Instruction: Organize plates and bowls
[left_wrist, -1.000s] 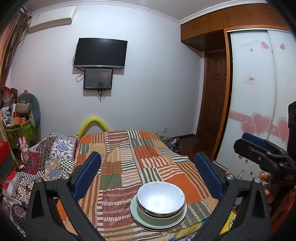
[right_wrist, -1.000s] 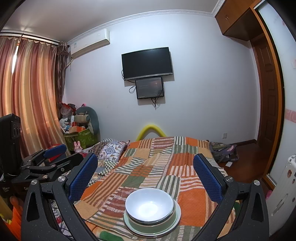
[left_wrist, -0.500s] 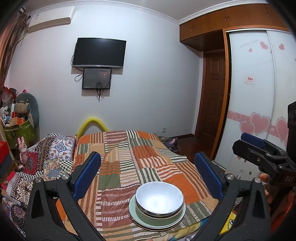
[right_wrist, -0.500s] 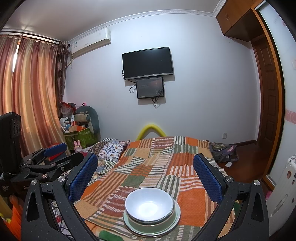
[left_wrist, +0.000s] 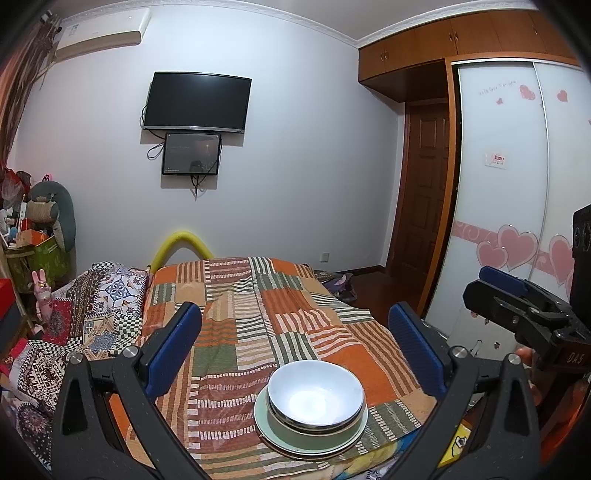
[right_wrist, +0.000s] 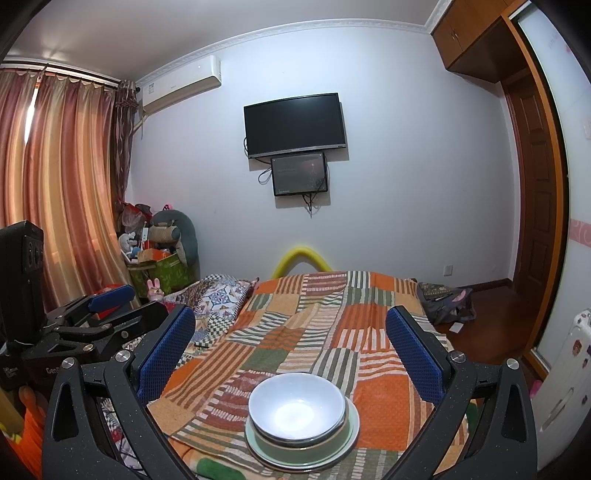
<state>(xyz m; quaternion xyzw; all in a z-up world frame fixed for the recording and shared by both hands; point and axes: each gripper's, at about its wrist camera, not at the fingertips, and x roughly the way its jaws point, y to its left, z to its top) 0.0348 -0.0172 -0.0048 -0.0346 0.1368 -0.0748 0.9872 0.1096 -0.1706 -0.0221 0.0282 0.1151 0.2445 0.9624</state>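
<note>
From the left wrist view, the left gripper (left_wrist: 293, 345) hangs with jaws wide and empty above the stack: a white bowl (left_wrist: 316, 397) nested in what seems to be a second bowl on a pale green plate (left_wrist: 275, 430), near the bed's (left_wrist: 258, 302) front edge. From the right wrist view, the right gripper (right_wrist: 290, 349) is likewise spread and empty over the same stack. The soft patchwork blanket (right_wrist: 332, 317) could let it tip or slide off that edge if nudged.

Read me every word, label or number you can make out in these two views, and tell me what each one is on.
"DAS": right gripper body, seen from the left wrist view.
"Gen", cut off: left gripper body, seen from the right wrist view.
Wardrobe door pink script and small red sticker: too small to read.
Air conditioner label: blurred.
</note>
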